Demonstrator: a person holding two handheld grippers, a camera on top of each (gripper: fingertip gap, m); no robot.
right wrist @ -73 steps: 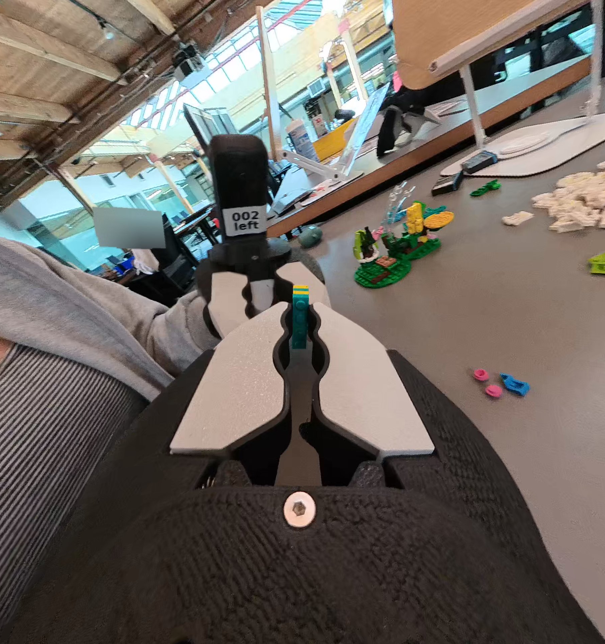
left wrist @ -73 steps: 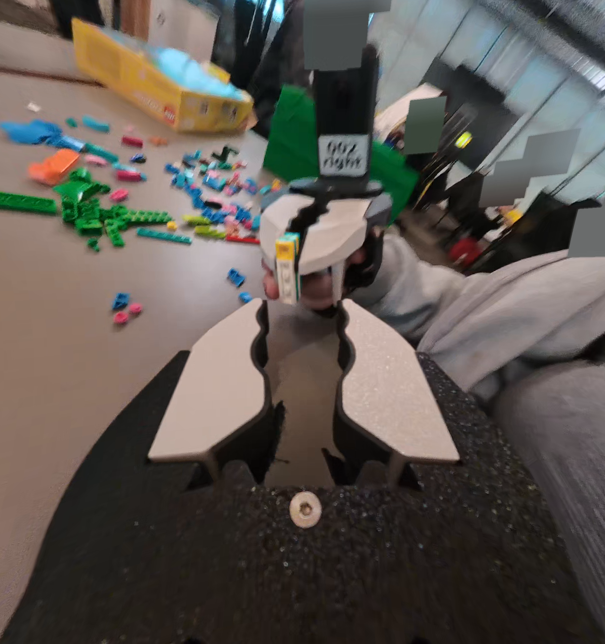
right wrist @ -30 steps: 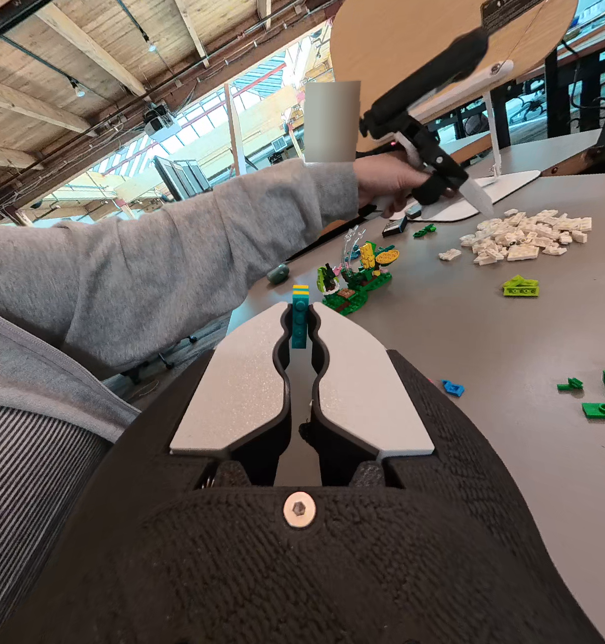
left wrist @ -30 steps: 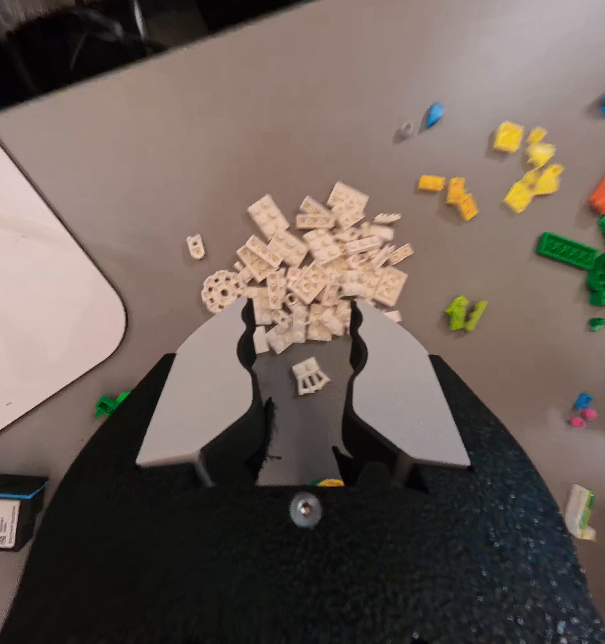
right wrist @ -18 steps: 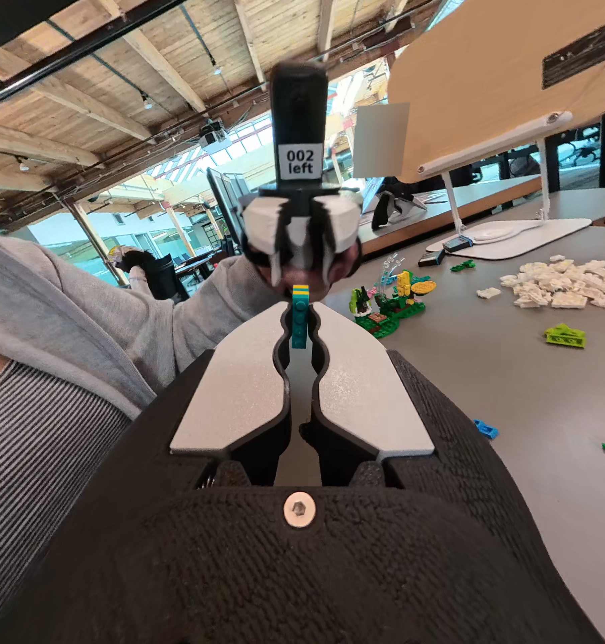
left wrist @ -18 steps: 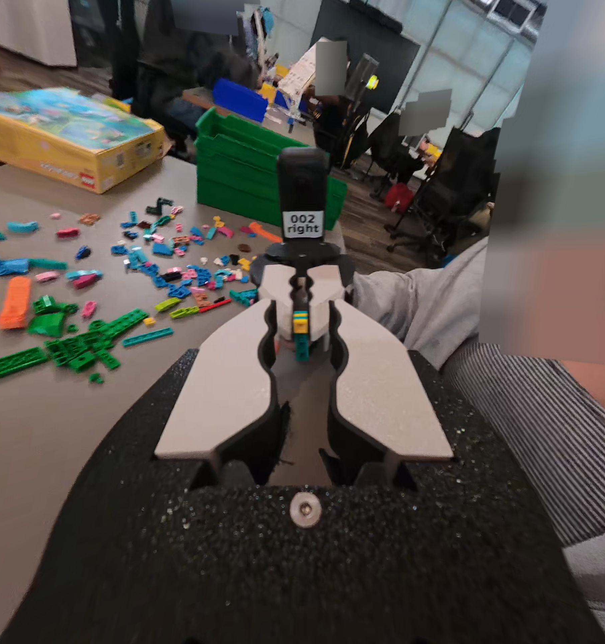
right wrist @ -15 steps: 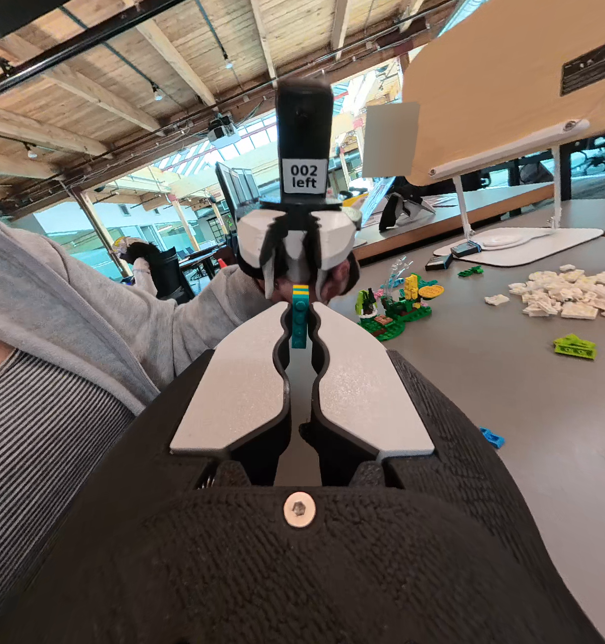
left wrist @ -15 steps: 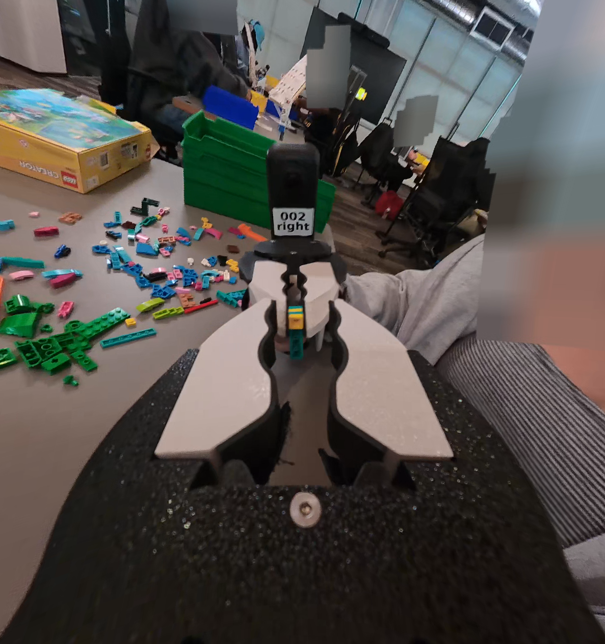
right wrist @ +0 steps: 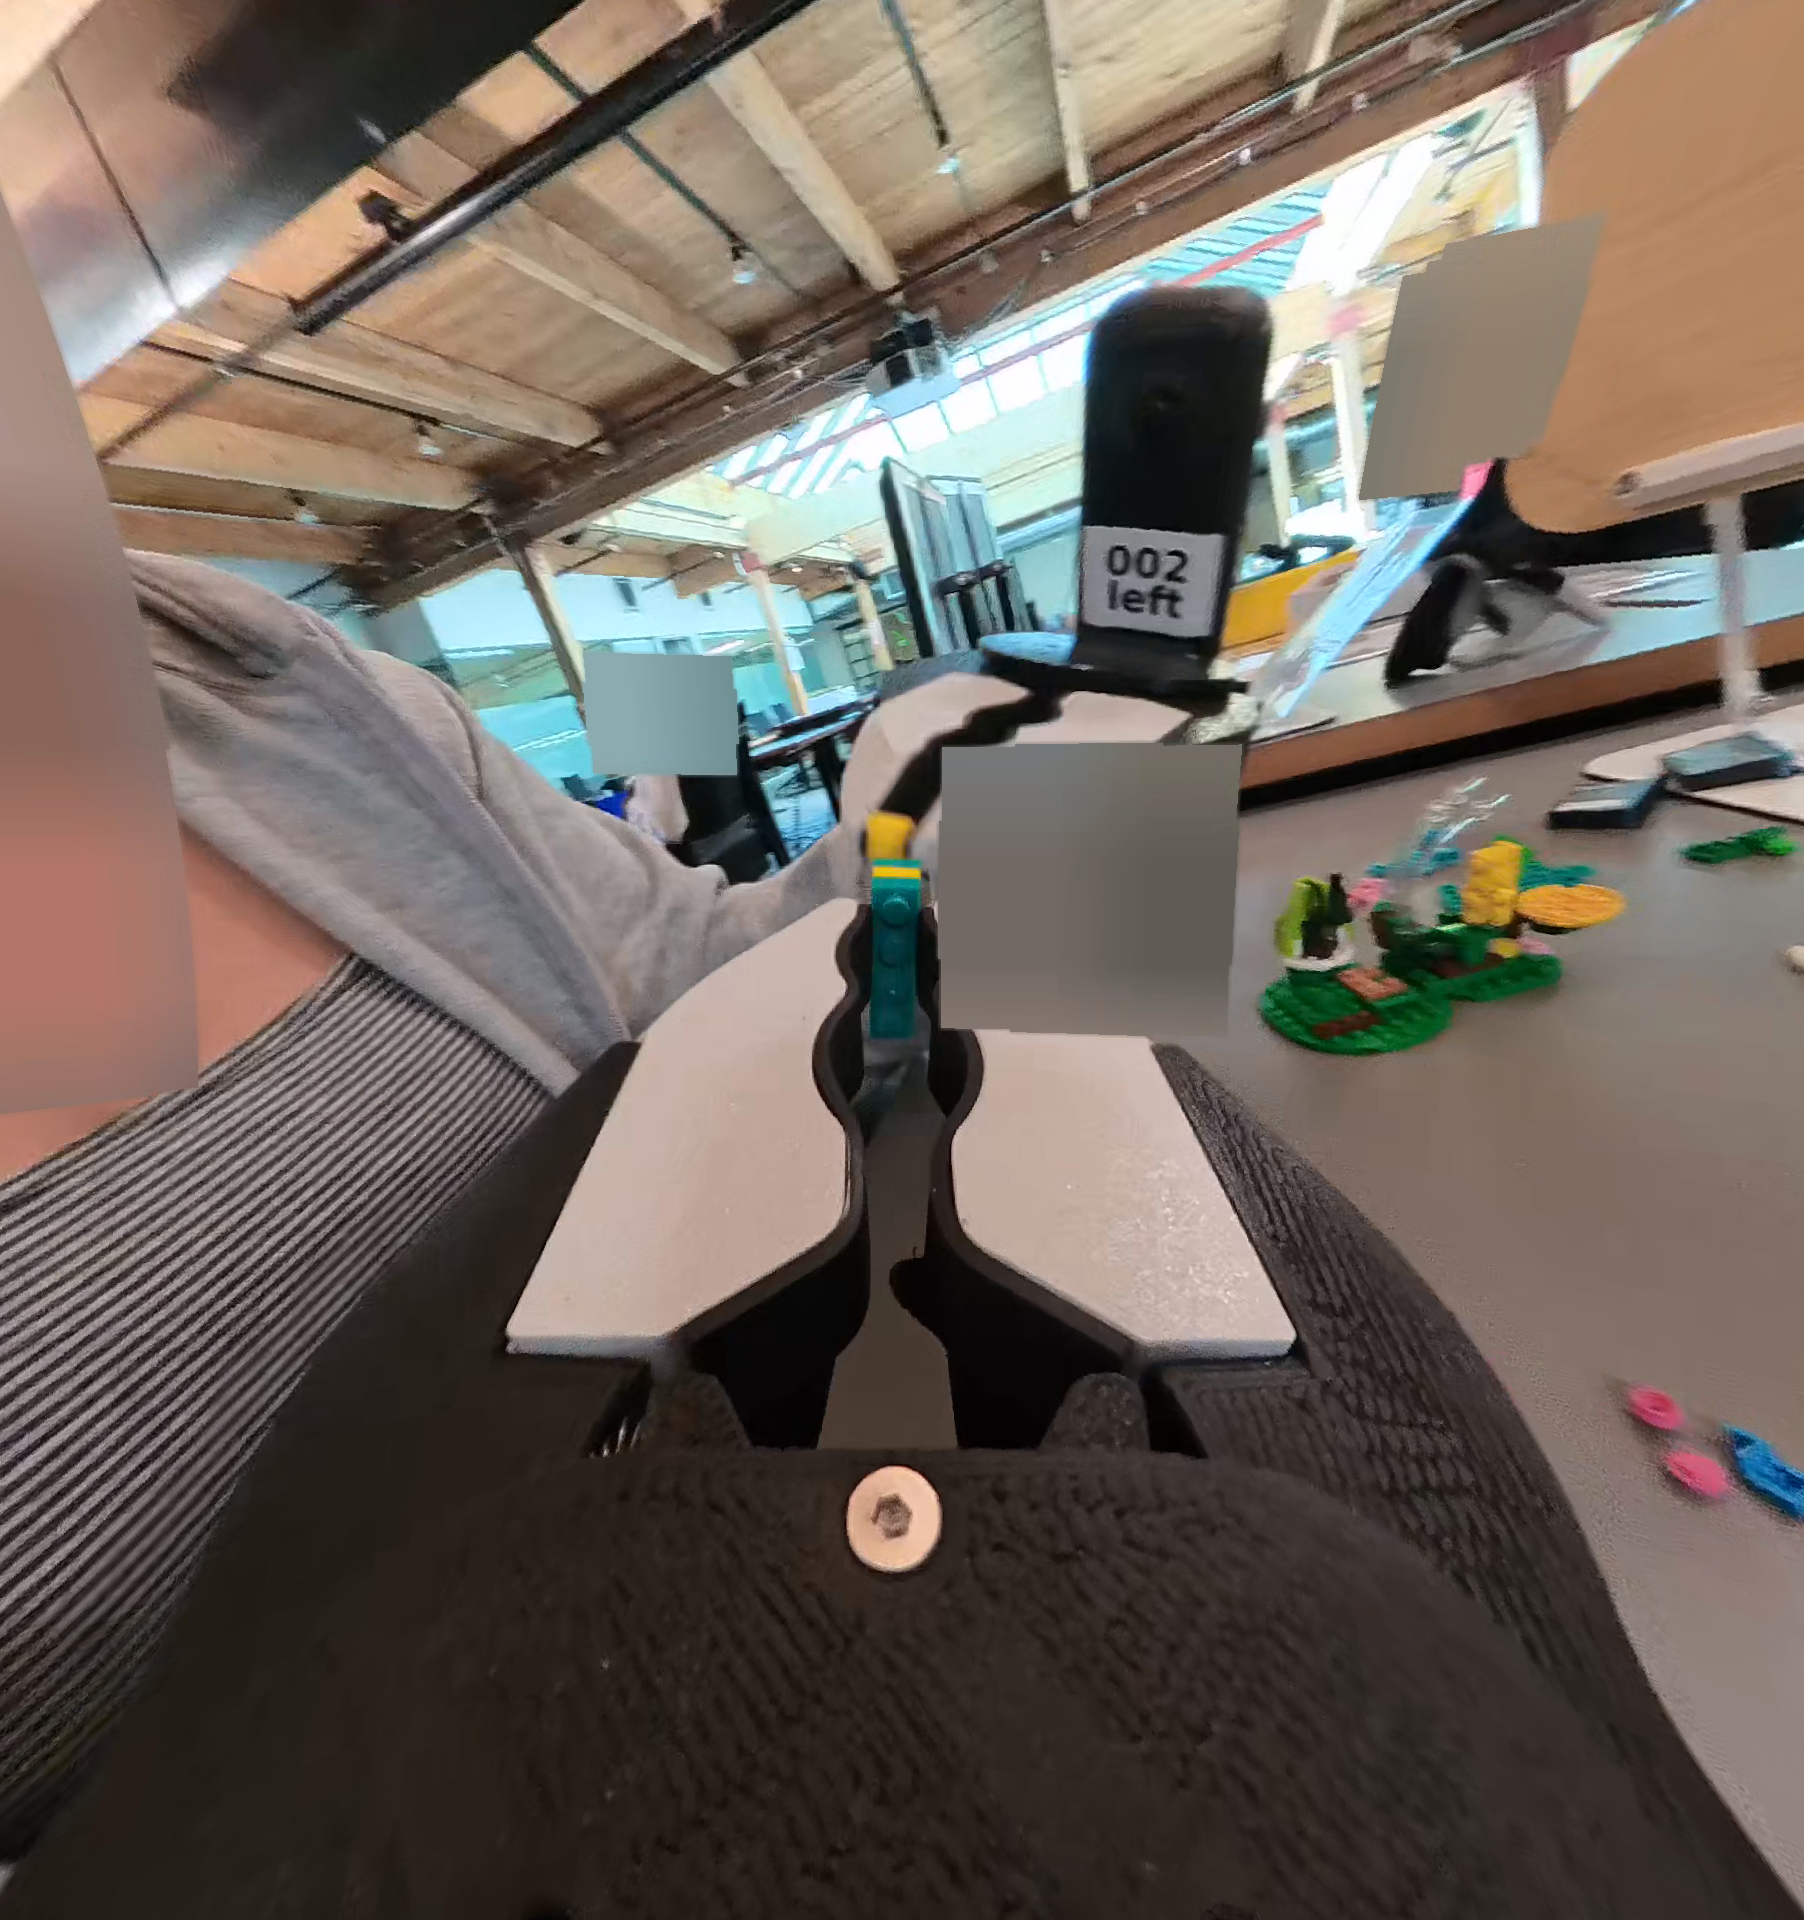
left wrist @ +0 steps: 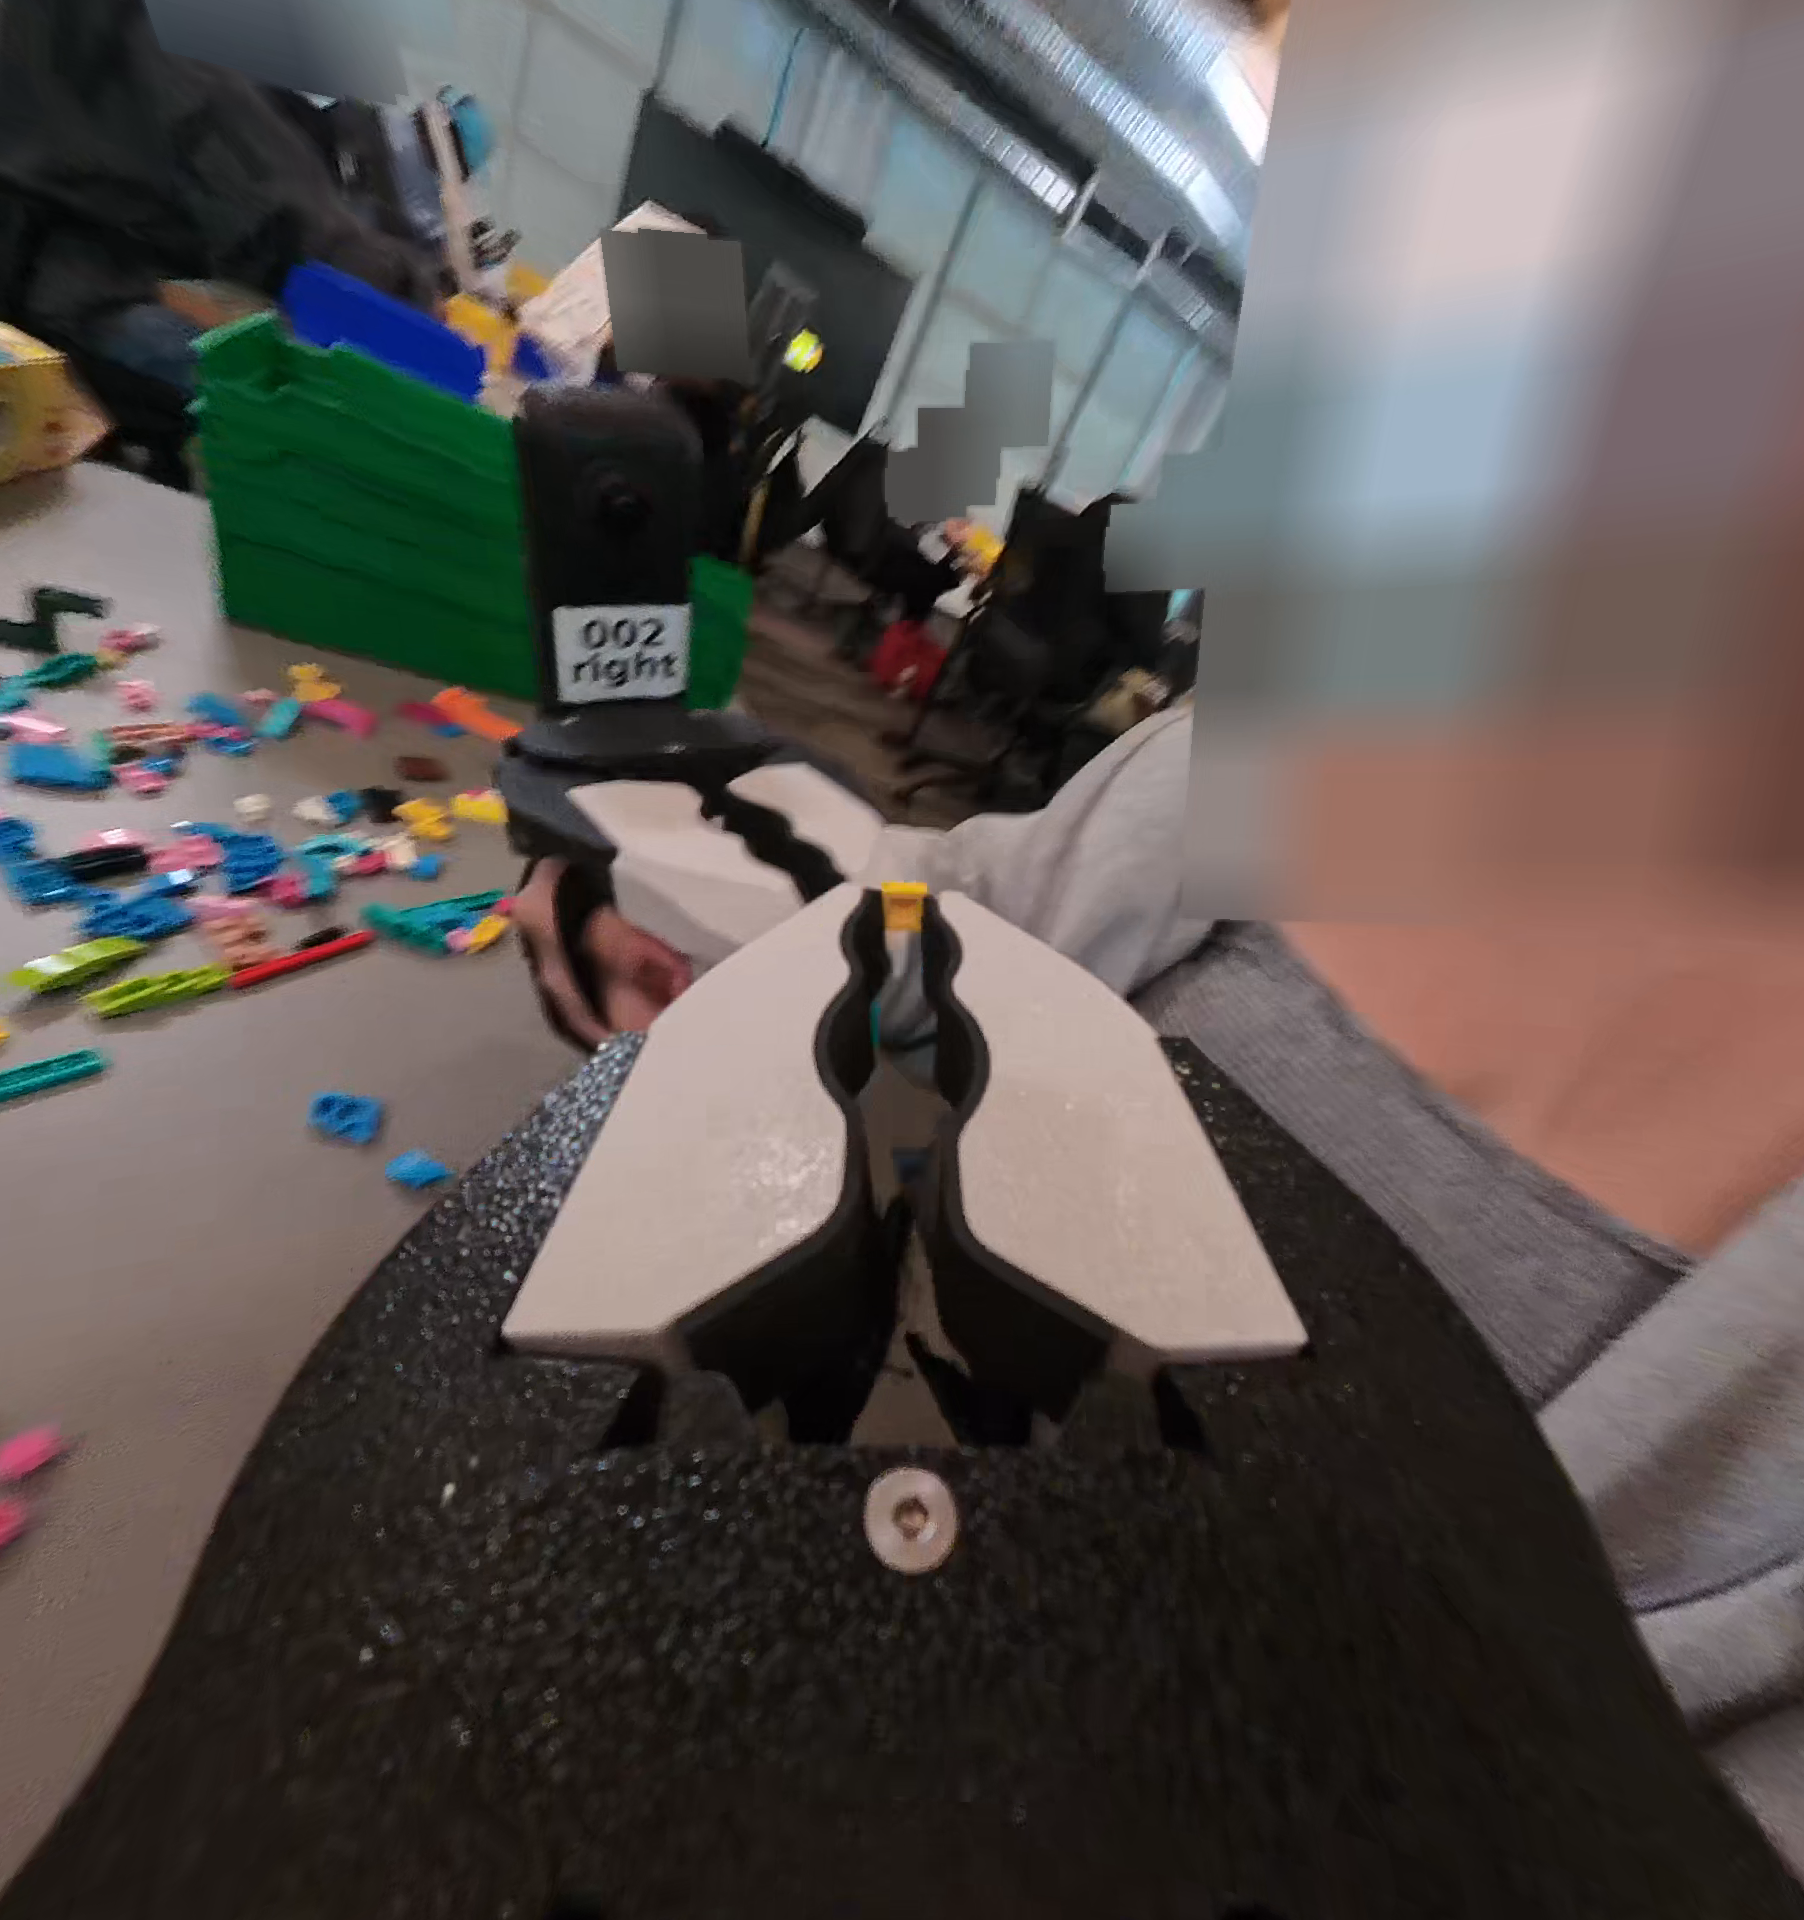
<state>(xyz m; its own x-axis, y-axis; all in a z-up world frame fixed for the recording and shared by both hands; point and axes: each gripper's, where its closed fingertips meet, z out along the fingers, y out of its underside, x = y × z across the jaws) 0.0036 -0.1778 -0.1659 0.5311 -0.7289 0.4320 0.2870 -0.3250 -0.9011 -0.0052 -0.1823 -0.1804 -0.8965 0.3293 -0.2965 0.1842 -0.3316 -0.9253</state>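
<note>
— How were the jaws found?
— The left gripper (left wrist: 901, 914) was closed on a yellow brick (left wrist: 902, 905); a teal plate (right wrist: 894, 961) was pinched by the right gripper (right wrist: 893, 935).
— And around them?
— The yellow brick was held just above the plate's tip. Loose bricks (left wrist: 150, 862) and a green model (right wrist: 1417, 956) were spread on the table (right wrist: 1500, 1195).
</note>
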